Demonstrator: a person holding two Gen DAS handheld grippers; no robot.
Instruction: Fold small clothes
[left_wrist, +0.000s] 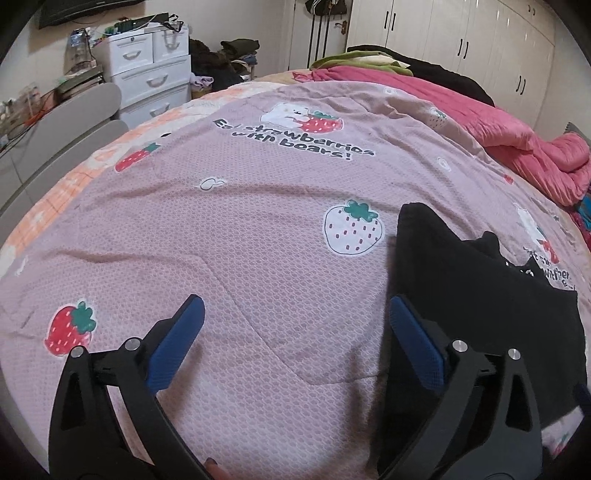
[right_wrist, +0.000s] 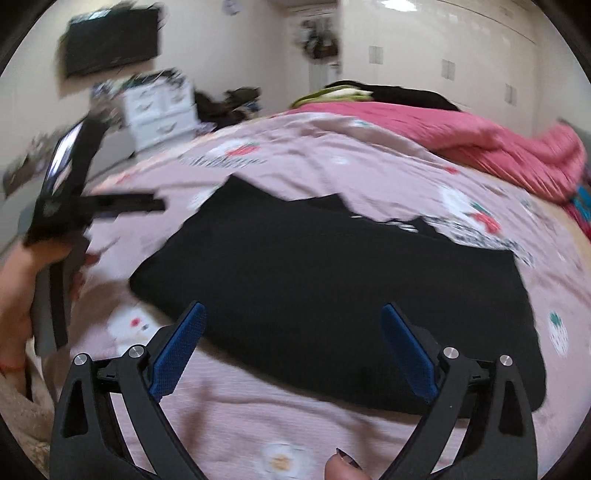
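The right gripper (right_wrist: 291, 314), jaws spread wide and gripping nothing, hangs at the bottom of its view, just above the near edge of the flat black fabric garment (right_wrist: 332, 280) on the pink strawberry-print bed cover (left_wrist: 240, 236). The left gripper (left_wrist: 295, 306), jaws equally released, frames bare cover, the garment lying at lower right, beside and beneath its right-hand jaw.
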